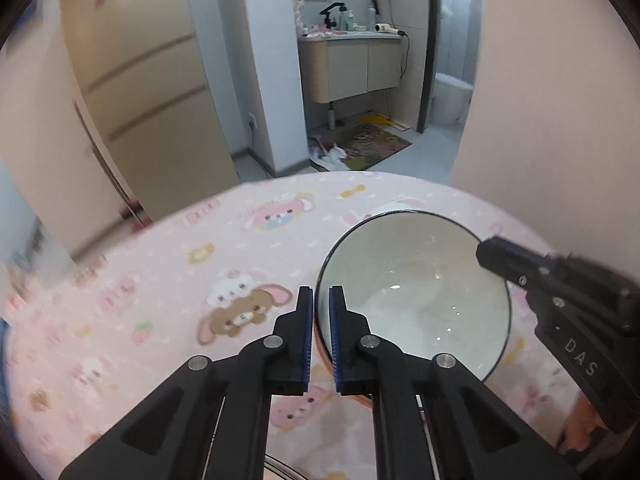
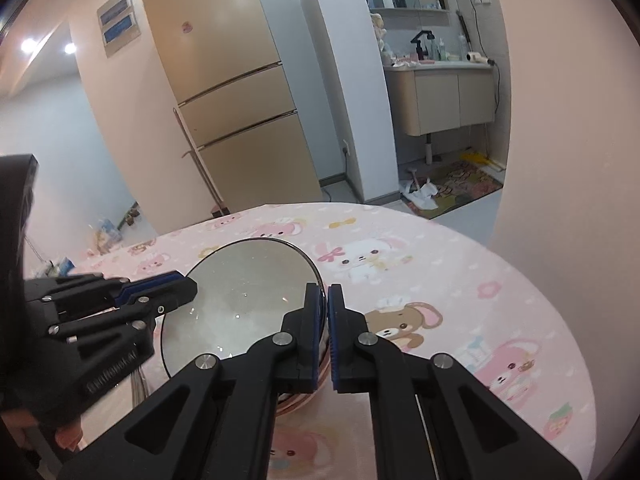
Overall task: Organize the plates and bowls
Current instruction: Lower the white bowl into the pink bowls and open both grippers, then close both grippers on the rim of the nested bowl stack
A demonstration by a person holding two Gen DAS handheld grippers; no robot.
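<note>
My left gripper (image 1: 321, 300) and right gripper (image 2: 324, 298) each clamp jaws on opposite rims of the white bowl (image 1: 416, 292) above the pink-clothed counter (image 1: 160, 300).

Round table (image 2: 460, 264) covered in pink cartoon-animal cloth (image 1: 168, 320). One white bowl (image 1: 416, 292) with dark rim sits on it, near the front edge. Rest of the cloth shows only printed bunnies and bears.
</note>
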